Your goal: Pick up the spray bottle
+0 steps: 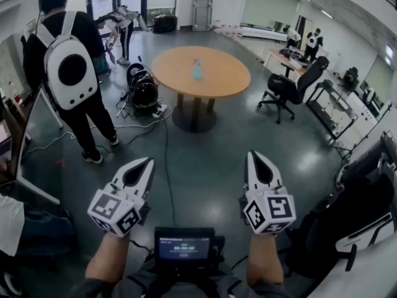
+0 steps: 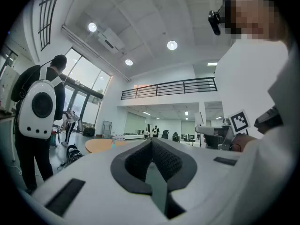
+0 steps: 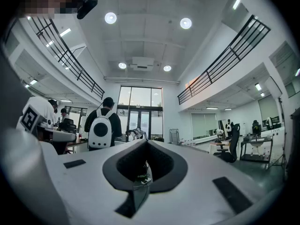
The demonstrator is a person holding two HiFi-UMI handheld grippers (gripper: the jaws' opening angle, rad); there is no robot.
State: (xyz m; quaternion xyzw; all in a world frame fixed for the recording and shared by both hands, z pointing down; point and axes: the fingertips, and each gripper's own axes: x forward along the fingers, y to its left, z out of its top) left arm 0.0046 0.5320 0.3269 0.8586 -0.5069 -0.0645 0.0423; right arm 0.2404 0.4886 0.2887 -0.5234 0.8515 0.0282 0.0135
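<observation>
A pale teal spray bottle (image 1: 197, 70) stands upright near the middle of a round wooden table (image 1: 220, 82) far ahead across the floor. In the left gripper view the bottle (image 2: 112, 143) is a tiny speck on the distant table (image 2: 96, 146). Both grippers are held low and close to the person's body, far short of the table. The left gripper (image 1: 147, 164) is shut with nothing between its jaws. The right gripper (image 1: 255, 157) is shut too and holds nothing. Each points level, toward the room.
A person with a white backpack (image 1: 71, 73) stands at the left. Cables and dark gear (image 1: 142, 89) lie on the floor left of the table. A black office chair (image 1: 291, 89) stands to its right. Desks and dark equipment (image 1: 366, 191) line the right side.
</observation>
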